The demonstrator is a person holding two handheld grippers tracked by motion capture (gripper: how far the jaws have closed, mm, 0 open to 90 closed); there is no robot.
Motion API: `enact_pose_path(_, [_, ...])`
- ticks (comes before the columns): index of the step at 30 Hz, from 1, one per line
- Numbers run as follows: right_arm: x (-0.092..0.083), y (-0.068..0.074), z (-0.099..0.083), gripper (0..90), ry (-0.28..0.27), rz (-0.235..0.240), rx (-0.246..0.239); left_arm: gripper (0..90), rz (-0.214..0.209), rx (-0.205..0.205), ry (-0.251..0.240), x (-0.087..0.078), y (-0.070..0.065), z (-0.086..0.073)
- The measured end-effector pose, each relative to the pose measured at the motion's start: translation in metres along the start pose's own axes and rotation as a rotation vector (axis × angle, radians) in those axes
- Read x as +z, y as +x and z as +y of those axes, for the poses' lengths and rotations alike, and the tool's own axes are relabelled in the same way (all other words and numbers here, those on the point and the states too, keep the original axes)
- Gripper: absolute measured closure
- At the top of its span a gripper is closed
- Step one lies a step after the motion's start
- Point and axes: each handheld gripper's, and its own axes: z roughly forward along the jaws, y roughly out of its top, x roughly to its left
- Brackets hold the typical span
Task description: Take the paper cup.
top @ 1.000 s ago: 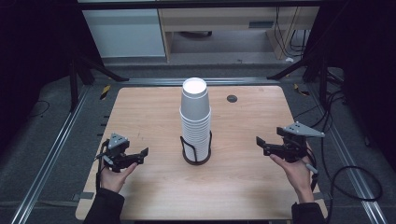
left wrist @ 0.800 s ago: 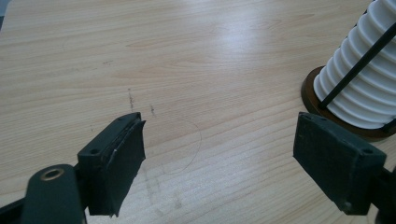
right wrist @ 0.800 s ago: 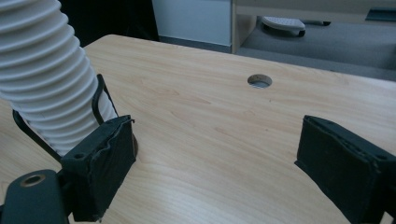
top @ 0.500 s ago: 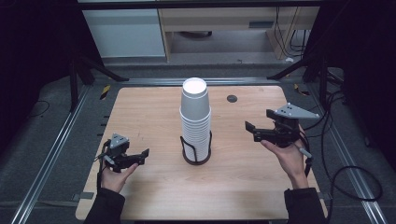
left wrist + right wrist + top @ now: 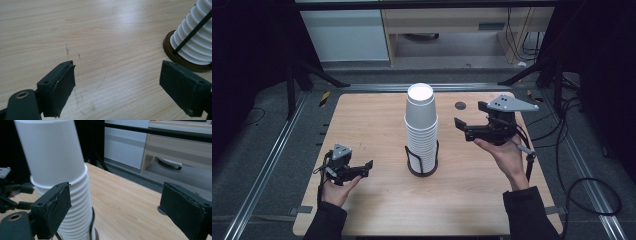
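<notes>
1. The stack of white cups [image 5: 421, 127] stood upside down at the centre of the high view, nested inside a dark wire holder [image 5: 422, 162] on the wooden table [image 5: 362, 120]. The holder's upright wires probably kept the tall stack from toppling when a cup was pulled off.

2. The right gripper [image 5: 462, 127] was held up at the level of the stack's upper part, right of centre in the high view, pointing at the cups. Its jaws stood wide apart with nothing between them. In the right gripper view the top cup [image 5: 50, 152] filled the upper left, just past the left jaw, so the gripper seemed lined up to close on that cup rather than the ones below.

3. The left gripper [image 5: 364, 169] rested low on the table at the lower left of the high view, well apart from the stack. Its jaws were also spread and empty. It pointed toward the holder's base [image 5: 180, 56], seen at the right edge of the left gripper view, likely ready to steady it.

4. A small dark disc [image 5: 460, 105] lay on the table above the right gripper, away from the work.
</notes>
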Motion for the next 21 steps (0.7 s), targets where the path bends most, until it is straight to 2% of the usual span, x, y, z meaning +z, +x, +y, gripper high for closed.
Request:
enact_pose_path(2, [0.002, 0.005, 0.006, 9.4, -0.015, 0.031, 0.005, 12.4, 0.002, 0.004, -0.004, 0.000, 0.000, 0.000])
enact_pose_path(3, [0.002, 0.005, 0.006, 9.4, -0.015, 0.031, 0.005, 12.3, 0.002, 0.004, -0.004, 0.000, 0.000, 0.000])
enact_pose_path(4, [0.006, 0.011, 0.011, 9.1, -0.026, 0.061, 0.009, 12.3, -0.003, 0.003, -0.002, 0.000, -0.001, 0.000])
enact_pose_path(8, [0.010, 0.017, 0.017, 8.1, -0.038, 0.088, 0.007, 12.3, -0.005, 0.006, 0.000, 0.000, -0.002, 0.000])
enact_pose_path(10, [0.016, 0.024, 0.021, 7.2, -0.040, 0.120, -0.002, 12.3, -0.007, 0.005, -0.001, 0.001, -0.002, -0.001])
enact_pose_path(15, [0.027, 0.035, 0.024, 5.4, -0.030, 0.162, -0.010, 12.2, -0.010, 0.009, 0.004, 0.002, -0.003, -0.001])
enact_pose_path(21, [0.040, 0.044, 0.026, 4.8, -0.030, 0.180, -0.013, 12.1, -0.014, 0.012, 0.006, 0.003, -0.004, -0.001])
